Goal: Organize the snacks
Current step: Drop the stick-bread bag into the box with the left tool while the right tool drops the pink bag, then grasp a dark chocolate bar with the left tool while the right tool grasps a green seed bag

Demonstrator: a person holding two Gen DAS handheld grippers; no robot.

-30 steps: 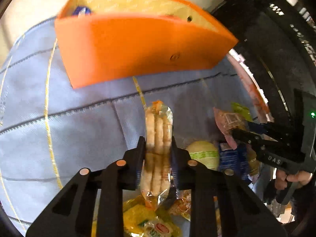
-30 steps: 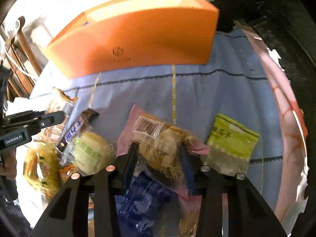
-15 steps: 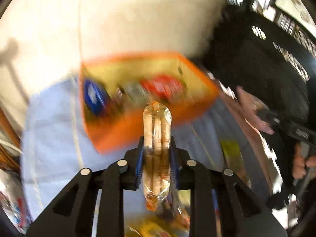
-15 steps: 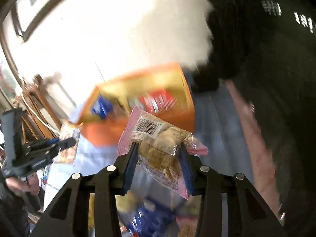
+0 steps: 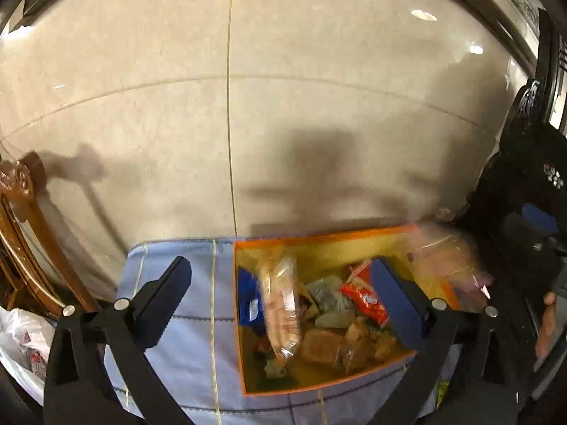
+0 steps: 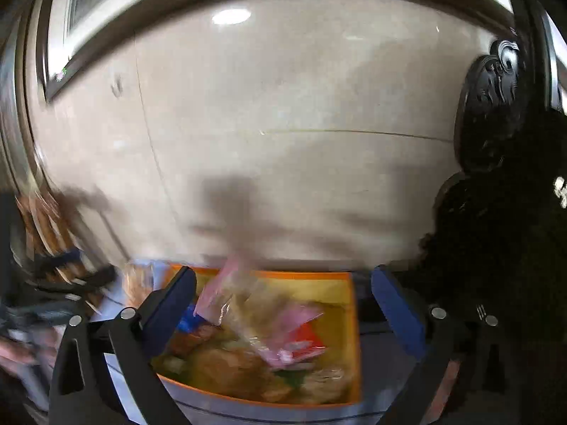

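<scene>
An orange box (image 5: 320, 386) sits on a blue cloth (image 5: 187, 318) and holds several snack packets. My left gripper (image 5: 283, 294) is open above the box; a clear packet of long biscuits (image 5: 280, 304) is blurred between the jaws, free of them, over the box. My right gripper (image 6: 283, 304) is open above the same box (image 6: 349, 318); a pink-edged cookie packet (image 6: 244, 304) is blurred between its jaws, free of them. That packet also shows blurred at the box's right in the left wrist view (image 5: 443, 258).
A beige tiled wall (image 5: 283, 106) stands just behind the box. A wooden chair (image 5: 24, 233) and a white plastic bag (image 5: 21, 336) are at the left. A dark carved chair (image 6: 492, 106) is at the right. The other hand (image 5: 547, 326) is at the right edge.
Both grippers rose over the orange box and opened. The biscuit packet and the pink cookie packet have left the jaws and are dropping into the box.
</scene>
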